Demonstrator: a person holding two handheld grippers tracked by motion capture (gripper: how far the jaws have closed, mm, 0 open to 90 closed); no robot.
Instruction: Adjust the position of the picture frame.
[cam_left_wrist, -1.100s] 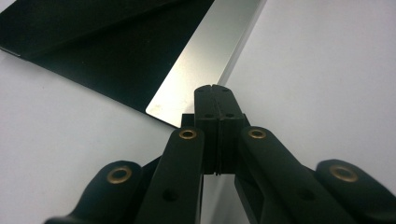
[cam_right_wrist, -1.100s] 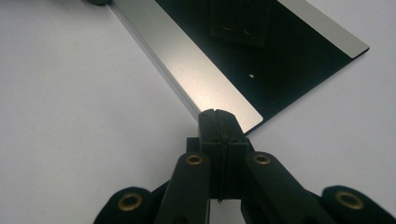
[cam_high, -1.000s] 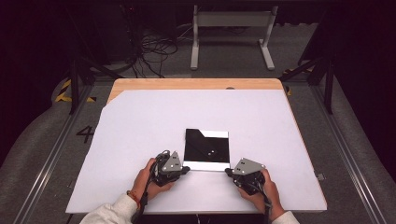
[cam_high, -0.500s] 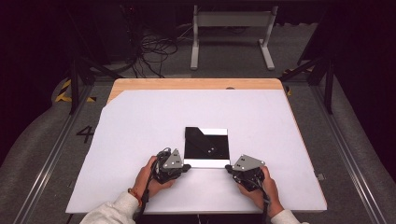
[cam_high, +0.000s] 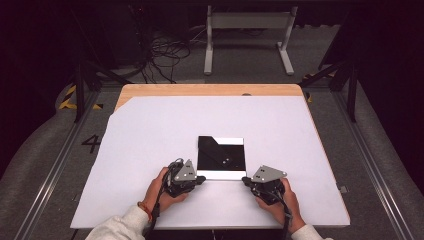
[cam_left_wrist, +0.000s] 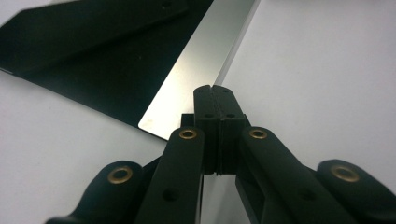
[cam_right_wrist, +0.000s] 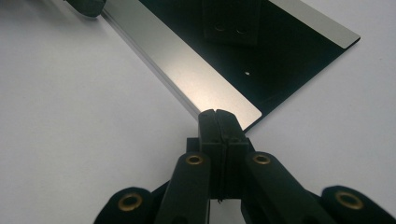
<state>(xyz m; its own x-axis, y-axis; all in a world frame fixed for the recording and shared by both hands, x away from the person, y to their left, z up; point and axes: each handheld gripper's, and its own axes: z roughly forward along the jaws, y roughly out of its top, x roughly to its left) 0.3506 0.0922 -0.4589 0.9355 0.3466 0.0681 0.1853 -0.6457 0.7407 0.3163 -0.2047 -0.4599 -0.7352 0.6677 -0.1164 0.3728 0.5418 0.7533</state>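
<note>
A square black panel (cam_high: 220, 156) with a silver strip (cam_high: 220, 175) along its near edge lies flat on the white sheet (cam_high: 150, 135). My left gripper (cam_high: 202, 178) rests at the panel's near left corner. Its jaws are shut with nothing between them, tips (cam_left_wrist: 215, 88) at the edge of the silver strip (cam_left_wrist: 187, 88). My right gripper (cam_high: 244, 179) sits at the near right corner, also shut and empty, its tips (cam_right_wrist: 215, 113) against the silver strip (cam_right_wrist: 187, 70). Whether the tips touch the panel I cannot tell. A hand holds each gripper low on the sheet.
The white sheet covers a wooden table (cam_high: 210, 90), with bare wood along the far edge. Beyond it stand a grey metal frame (cam_high: 247, 22) and loose cables (cam_high: 165, 50) on the floor. Rails run along both sides of the table.
</note>
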